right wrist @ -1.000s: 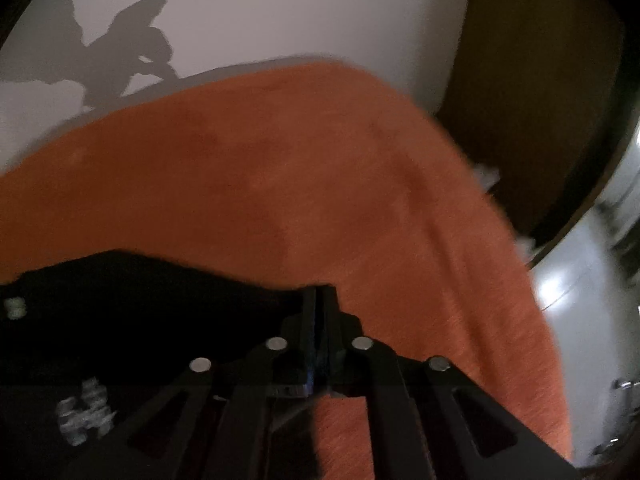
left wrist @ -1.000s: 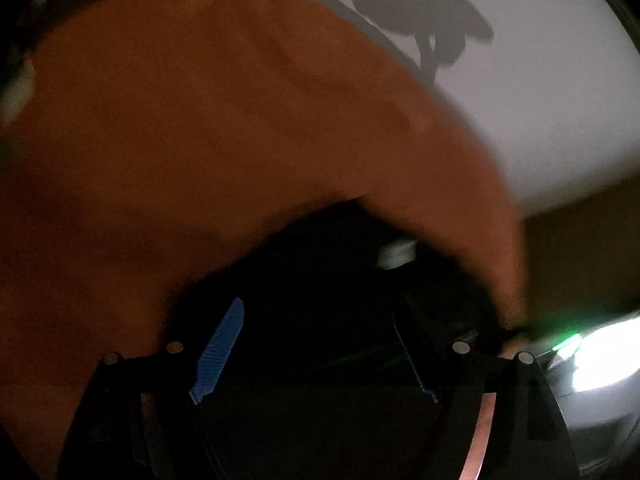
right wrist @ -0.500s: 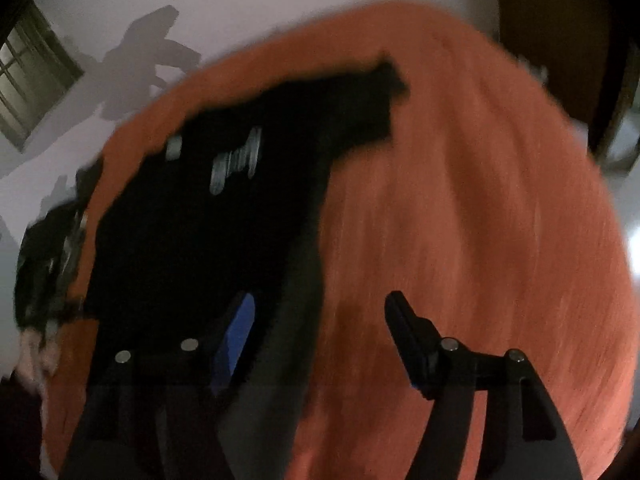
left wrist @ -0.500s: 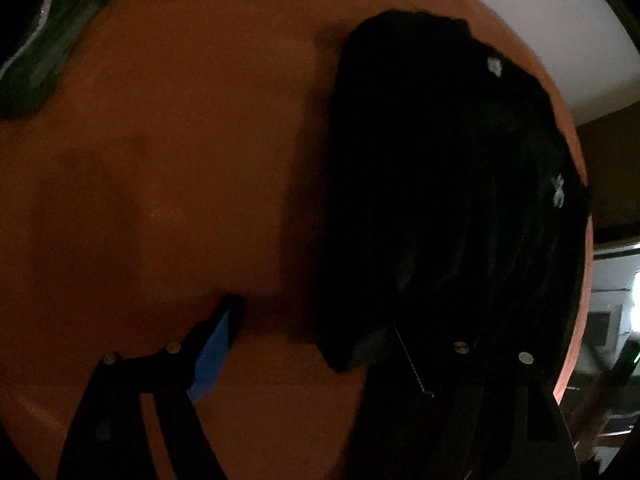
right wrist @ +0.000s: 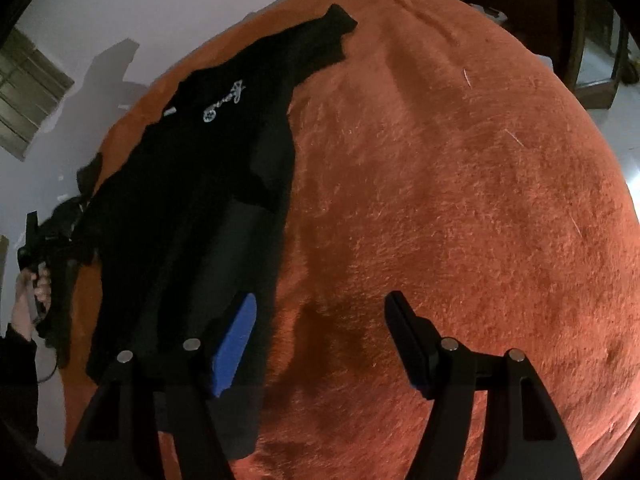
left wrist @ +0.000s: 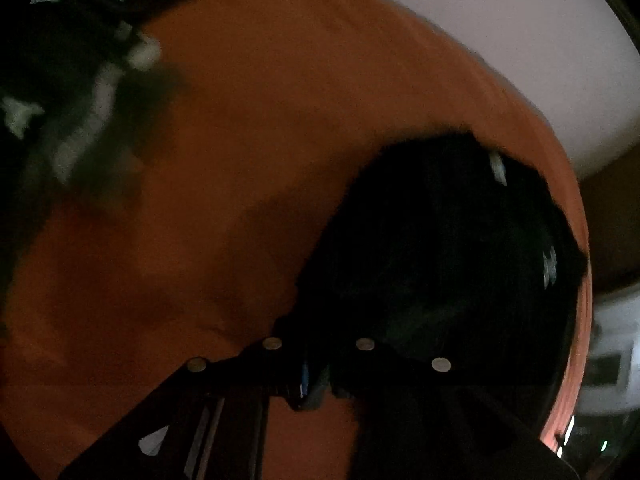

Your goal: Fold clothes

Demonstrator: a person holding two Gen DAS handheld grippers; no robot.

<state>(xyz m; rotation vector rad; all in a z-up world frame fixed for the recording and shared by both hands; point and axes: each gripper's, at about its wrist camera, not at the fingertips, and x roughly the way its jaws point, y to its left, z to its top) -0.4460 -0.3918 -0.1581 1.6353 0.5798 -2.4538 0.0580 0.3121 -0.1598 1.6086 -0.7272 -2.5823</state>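
A black shirt with a small white print lies spread on the left part of an orange blanket. My right gripper stands open just above the blanket, its blue-padded left finger over the shirt's near right edge and nothing between the fingers. In the left wrist view my left gripper is shut on an edge of the black shirt, which bunches up to its right. The right wrist view shows that left gripper at the shirt's far left edge, held by a hand.
The orange blanket covers the whole work surface and is bare to the right of the shirt. A blurred dark heap with pale patches lies at the blanket's far left. Behind are a white wall and dark wooden furniture.
The left gripper was open beside the shirt and has shut on its edge. The right gripper, shut a second ago, let go of the shirt and now stays open.
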